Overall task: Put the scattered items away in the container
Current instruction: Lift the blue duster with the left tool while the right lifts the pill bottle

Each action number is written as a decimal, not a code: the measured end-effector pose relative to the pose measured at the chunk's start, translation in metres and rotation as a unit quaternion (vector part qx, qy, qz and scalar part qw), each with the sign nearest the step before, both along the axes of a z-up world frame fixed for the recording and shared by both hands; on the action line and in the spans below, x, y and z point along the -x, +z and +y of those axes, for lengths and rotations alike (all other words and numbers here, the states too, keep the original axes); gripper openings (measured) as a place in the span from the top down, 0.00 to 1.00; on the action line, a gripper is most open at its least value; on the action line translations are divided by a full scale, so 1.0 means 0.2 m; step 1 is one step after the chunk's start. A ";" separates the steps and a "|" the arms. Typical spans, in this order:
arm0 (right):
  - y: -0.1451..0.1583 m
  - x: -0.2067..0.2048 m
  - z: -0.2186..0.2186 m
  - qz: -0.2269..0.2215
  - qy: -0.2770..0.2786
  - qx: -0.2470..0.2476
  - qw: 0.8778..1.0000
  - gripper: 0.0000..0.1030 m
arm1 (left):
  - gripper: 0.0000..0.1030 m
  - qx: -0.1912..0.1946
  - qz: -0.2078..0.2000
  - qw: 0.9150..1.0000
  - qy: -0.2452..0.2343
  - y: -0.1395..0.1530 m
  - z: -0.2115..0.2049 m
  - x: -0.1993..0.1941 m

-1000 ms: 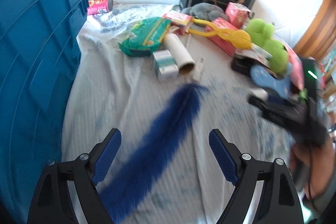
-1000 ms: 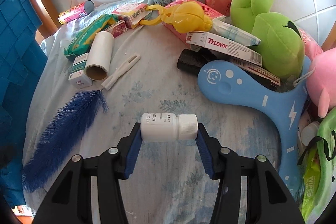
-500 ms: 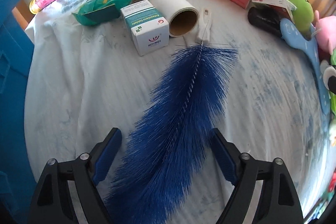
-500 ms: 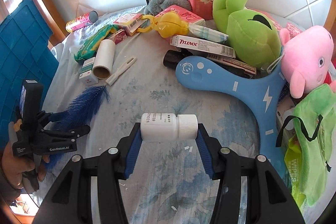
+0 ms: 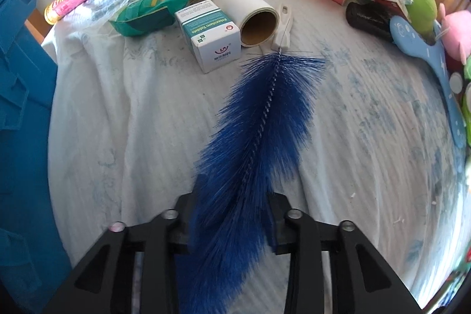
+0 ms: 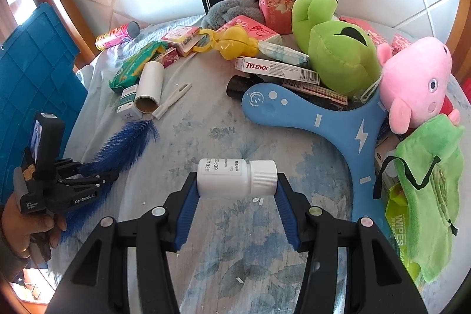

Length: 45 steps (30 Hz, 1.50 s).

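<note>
Blue bristles of the bottle brush [image 5: 259, 143] fill the gap of the left gripper [image 5: 232, 221], whose jaws have just been closing on them, its long axis running straight ahead toward the "Estazolam Tablets" box [image 5: 210, 34]. From the right wrist, the right gripper [image 6: 237, 196] clamps a white pill bottle [image 6: 235, 178] crosswise, "TYLENOL" carton [image 6: 276, 69] ahead, blue crate [image 6: 32, 72] far left.

Both grippers are black plastic with silver screw heads at the finger joints, the right gripper [image 6: 237, 196] showing ribbed blue pads, and the left gripper [image 6: 97, 177], at the right-wrist view's lower left, carries white lettering and a boxy black upright block.
</note>
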State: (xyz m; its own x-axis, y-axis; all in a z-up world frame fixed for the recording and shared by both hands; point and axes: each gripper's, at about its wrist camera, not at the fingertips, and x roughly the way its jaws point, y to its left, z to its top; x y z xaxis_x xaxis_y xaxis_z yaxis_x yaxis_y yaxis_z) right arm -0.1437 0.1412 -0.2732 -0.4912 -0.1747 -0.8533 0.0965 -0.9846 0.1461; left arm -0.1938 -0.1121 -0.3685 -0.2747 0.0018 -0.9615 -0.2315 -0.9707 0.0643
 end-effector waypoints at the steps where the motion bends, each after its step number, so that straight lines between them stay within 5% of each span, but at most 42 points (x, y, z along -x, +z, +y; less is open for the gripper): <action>1: 0.00 -0.01 0.00 0.000 -0.002 0.000 1.000 0.51 | 0.46 0.004 0.000 1.000 0.004 0.00 -0.02 0.00; 4: 0.01 -0.03 0.01 0.000 -0.007 0.001 1.000 0.51 | 0.25 -0.012 -0.018 1.000 0.019 -0.02 -0.09 0.02; 6: 0.01 -0.04 0.01 0.001 -0.009 0.001 1.000 0.51 | 0.25 -0.021 -0.012 1.000 0.007 -0.02 -0.11 0.02; 7: 0.01 -0.05 0.02 0.001 -0.010 0.001 1.000 0.51 | 0.31 -0.018 -0.003 1.000 -0.007 -0.02 -0.09 0.00; 10: 0.02 -0.06 0.02 0.002 -0.011 0.002 1.000 0.51 | 0.83 -0.003 0.028 0.998 -0.051 0.01 -0.01 -0.06; 11: 0.03 -0.06 0.02 0.002 -0.012 0.002 1.000 0.51 | 0.87 0.003 0.030 0.998 -0.052 0.01 0.01 -0.08; 14: 0.05 -0.07 0.02 0.005 -0.011 0.001 1.000 0.51 | 0.90 -0.040 0.012 0.998 -0.037 0.03 -0.01 -0.09; 27: 0.16 -0.15 0.02 0.023 -0.008 -0.001 1.000 0.51 | 0.92 -0.064 0.047 0.997 -0.023 0.18 0.10 -0.28; 30: 0.18 -0.18 0.03 0.027 -0.009 -0.002 1.000 0.51 | 0.93 -0.073 0.055 0.996 -0.021 0.18 0.03 -0.18; 45: 0.44 -0.38 0.09 0.060 -0.014 -0.007 0.998 0.51 | 0.93 -0.073 0.097 0.992 -0.031 0.49 0.12 -0.41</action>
